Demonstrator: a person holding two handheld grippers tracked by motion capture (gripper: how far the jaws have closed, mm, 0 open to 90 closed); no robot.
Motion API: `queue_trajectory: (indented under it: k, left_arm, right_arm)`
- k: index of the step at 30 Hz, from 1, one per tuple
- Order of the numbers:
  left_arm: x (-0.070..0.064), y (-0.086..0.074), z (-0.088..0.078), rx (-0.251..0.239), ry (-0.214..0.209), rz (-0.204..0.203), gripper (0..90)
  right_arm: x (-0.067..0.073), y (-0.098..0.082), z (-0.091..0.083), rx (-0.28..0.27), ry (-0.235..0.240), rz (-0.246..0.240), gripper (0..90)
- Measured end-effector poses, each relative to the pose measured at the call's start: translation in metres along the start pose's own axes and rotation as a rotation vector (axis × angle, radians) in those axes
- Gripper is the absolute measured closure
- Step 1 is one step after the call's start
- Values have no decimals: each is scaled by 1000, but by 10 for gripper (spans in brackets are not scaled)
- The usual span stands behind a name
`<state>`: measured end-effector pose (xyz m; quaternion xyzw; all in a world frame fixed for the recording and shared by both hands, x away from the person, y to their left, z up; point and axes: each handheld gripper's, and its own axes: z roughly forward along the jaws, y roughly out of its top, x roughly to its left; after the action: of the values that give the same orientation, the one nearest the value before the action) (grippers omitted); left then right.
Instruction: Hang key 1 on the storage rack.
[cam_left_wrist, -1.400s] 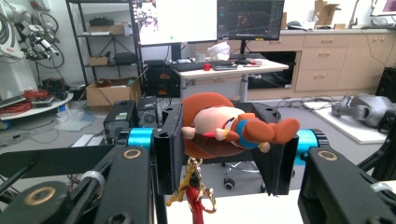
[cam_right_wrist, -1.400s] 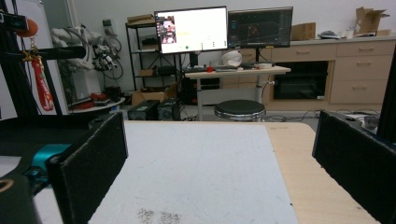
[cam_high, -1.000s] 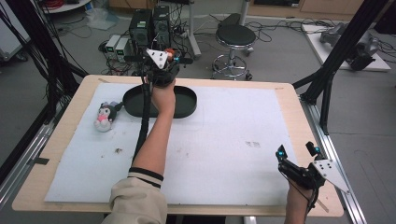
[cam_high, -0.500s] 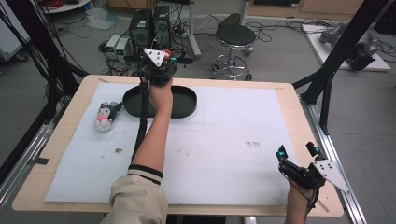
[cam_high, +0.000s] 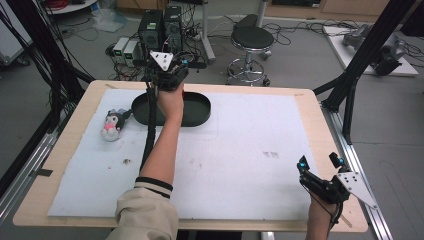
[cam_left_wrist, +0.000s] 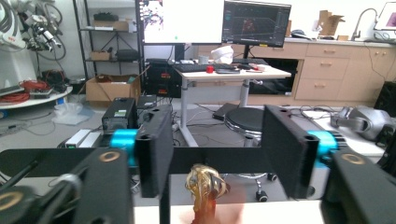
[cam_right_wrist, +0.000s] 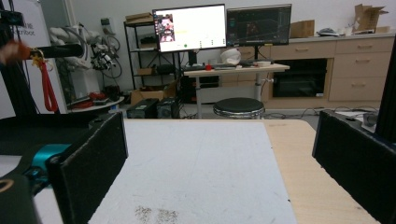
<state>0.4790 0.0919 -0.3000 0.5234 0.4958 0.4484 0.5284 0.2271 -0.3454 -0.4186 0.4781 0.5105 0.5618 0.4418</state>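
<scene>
A small brown glossy object, its kind not discernible, is standing between the jaws of the left gripper without either pad touching it. In the high view the left gripper is hovering over the far rim of the black oval tray, at the far edge of the table. The jaws have just been opening: they are now standing parted, with a clear gap on each side of the brown object. Compared with one second earlier, the left hand is sitting slightly farther from the person and the tray is showing more of its near rim. A plush toy is lying on the white mat just left of the tray, unchanged. The right gripper is resting at the near right corner, its jaws spread wide and holding nothing, in the same place as before.
</scene>
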Motion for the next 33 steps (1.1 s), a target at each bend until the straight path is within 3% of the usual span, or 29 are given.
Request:
queue_trajectory:
  k: [13,15,20,24,28,33]
  left_arm:
    - [11,-4,-9,-5,-18,-21,268]
    - [13,-5,-12,-10,-35,-22,245]
    - [14,-4,-22,-22,-35,5,113]
    - [15,-1,-29,-21,-42,2,17]
    - [16,1,-40,-40,-49,22,17]
    - [22,3,-55,-39,-49,12,17]
  right_arm:
    - [2,1,0,-6,4,2,25]
    - [2,1,0,-9,8,-3,25]
    - [4,2,0,-3,10,3,25]
    - [5,2,1,-7,14,-1,25]
    - [6,3,0,-7,18,7,25]
    - [7,4,2,-11,25,-2,25]
